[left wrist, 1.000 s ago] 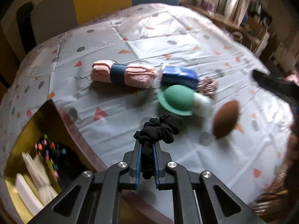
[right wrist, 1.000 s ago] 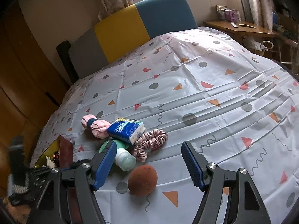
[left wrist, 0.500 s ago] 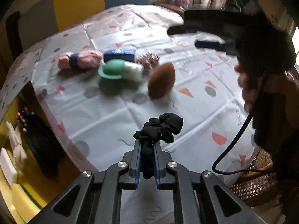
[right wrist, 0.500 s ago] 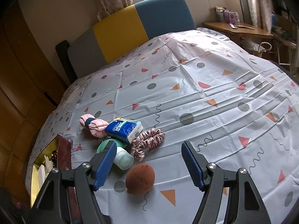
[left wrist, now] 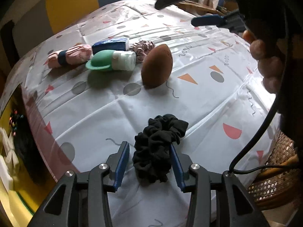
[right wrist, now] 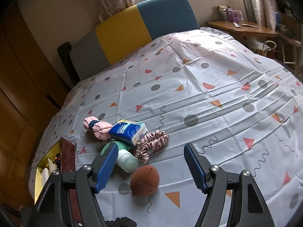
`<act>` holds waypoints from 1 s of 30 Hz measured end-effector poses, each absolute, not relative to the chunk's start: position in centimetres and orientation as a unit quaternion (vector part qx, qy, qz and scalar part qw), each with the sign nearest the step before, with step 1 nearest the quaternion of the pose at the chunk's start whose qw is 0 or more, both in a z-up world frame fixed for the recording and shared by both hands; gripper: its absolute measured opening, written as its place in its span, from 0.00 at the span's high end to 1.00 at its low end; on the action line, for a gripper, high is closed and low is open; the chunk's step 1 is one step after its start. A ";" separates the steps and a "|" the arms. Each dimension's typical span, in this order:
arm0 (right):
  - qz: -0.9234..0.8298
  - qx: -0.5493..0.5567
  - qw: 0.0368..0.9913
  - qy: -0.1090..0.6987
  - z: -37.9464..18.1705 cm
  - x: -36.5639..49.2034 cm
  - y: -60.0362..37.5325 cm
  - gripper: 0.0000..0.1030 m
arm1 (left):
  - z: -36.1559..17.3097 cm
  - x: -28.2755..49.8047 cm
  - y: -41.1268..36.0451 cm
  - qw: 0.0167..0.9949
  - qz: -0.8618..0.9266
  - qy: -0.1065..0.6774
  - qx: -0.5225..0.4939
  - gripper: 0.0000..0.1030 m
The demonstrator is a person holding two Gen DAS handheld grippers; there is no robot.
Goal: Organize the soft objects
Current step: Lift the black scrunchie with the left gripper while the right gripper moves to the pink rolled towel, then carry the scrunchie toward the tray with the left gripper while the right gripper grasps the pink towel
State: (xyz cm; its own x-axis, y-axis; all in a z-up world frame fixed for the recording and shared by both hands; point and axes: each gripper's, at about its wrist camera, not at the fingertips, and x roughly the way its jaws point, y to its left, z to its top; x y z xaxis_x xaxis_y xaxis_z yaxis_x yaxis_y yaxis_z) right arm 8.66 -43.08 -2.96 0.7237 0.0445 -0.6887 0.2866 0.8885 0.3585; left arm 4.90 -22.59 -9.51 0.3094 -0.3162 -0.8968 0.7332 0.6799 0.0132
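Note:
A black scrunchie lies on the patterned tablecloth between the fingers of my left gripper. Its jaws are opening, and a gap shows beside the left pad. In the right wrist view the scrunchie's edge peeks in at the bottom. My right gripper hangs open and empty above a brown egg-shaped sponge and a pink scrunchie. In the left wrist view it shows at the top right, held by a hand.
A green-capped bottle, a blue tissue pack and a pink roll with a blue band lie in a cluster by the sponge. A yellow box with small items stands at the table's left edge. A wicker chair is at the right.
My left gripper carried the black scrunchie away from the yellow box to the near right of the table, came lower and parted its jaws. The right gripper stayed still.

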 end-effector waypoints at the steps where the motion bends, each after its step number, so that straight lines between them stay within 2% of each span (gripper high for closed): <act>1: -0.067 0.226 0.900 0.367 -3.0 8.7 -43.1 0.30 | -9.7 4.9 -22.8 0.777 -0.339 0.483 0.220 0.58; 3: -0.068 0.226 0.899 0.369 -3.1 8.7 -43.1 0.30 | -9.9 4.8 -22.9 0.781 -0.343 0.474 0.218 0.61; 4: -0.068 0.225 0.899 0.369 -3.2 8.7 -43.1 0.30 | -9.9 4.7 -22.9 0.781 -0.348 0.473 0.215 0.73; 5: -0.069 0.224 0.899 0.371 -3.3 8.8 -43.0 0.30 | -9.8 4.6 -22.9 0.782 -0.351 0.469 0.212 0.81; 8: -0.064 0.218 0.898 0.376 -3.4 9.1 -42.7 0.30 | -9.7 4.4 -22.2 0.788 -0.349 0.467 0.198 0.85; 18: 0.028 0.169 0.894 0.413 -3.9 11.6 -38.7 0.30 | -5.1 2.2 -16.5 0.796 -0.386 0.457 0.094 0.85; 30: 0.098 -0.035 0.872 0.478 -4.4 24.7 -28.1 0.30 | -2.0 2.4 -10.8 0.817 -0.384 0.430 0.011 0.85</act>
